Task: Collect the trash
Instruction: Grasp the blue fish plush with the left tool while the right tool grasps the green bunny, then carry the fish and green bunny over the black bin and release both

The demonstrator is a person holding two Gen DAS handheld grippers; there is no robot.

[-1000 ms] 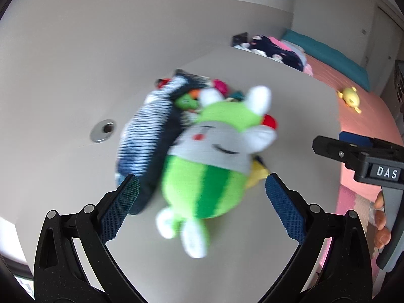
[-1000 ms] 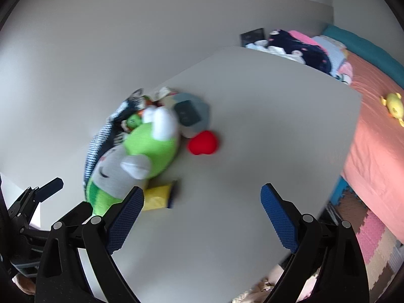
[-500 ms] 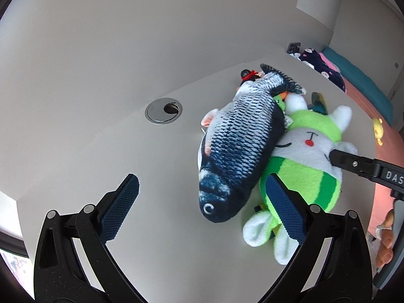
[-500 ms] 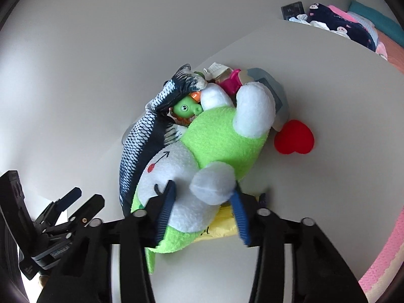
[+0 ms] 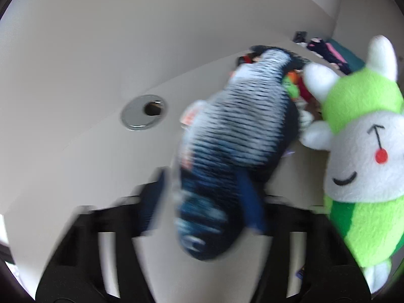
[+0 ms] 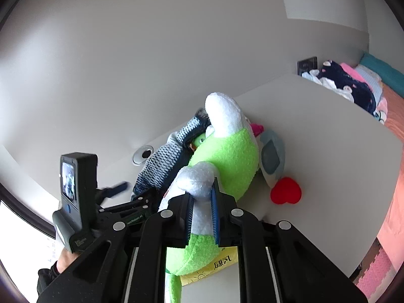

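In the left wrist view, the left tool (image 5: 202,202), blurred at lower centre, is closing around the head of the soft fish plush (image 5: 234,136) lying mid-frame on the desk (image 5: 75,166). In the right wrist view, the right tool (image 6: 202,214) at lower centre is closing on the white arm of the green plush (image 6: 227,156); light and squashy, it should be safer held by the body.

Setting: child's bedroom in a home. Evidence: bed with coral-pink cover (image 6: 394,136), pile of clothes (image 6: 346,83), foam puzzle floor mat (image 6: 373,270), plush toys heaped on a white tabletop (image 6: 328,131) with a cable grommet (image 5: 144,112).
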